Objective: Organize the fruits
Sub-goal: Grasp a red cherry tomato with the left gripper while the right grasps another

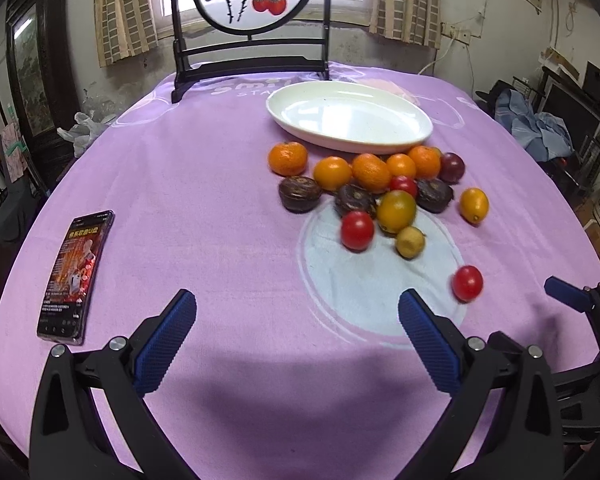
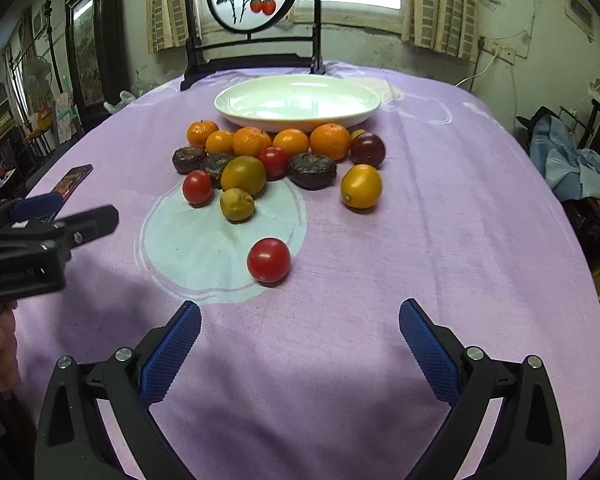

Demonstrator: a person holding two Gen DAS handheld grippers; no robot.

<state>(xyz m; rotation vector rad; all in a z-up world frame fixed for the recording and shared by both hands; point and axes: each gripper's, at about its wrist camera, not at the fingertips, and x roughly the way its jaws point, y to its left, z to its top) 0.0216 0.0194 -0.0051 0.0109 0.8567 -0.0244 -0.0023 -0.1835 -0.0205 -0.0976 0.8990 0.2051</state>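
Both grippers, left [image 1: 298, 330] and right [image 2: 300, 338], hover with fingers spread, grasping nothing; the fruits [image 2: 276, 160] lie heaped on the desk [image 2: 440, 220] just before the plate [image 2: 236, 110]; one tomato [image 2: 268, 260] sits apart, nearest the right gripper.

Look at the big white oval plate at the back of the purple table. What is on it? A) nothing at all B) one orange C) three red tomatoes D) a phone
A: the big white oval plate shows only its bare shiny inside, while the pile of oranges, dark fruits and red tomatoes sits on the purple tablecloth in front of it.
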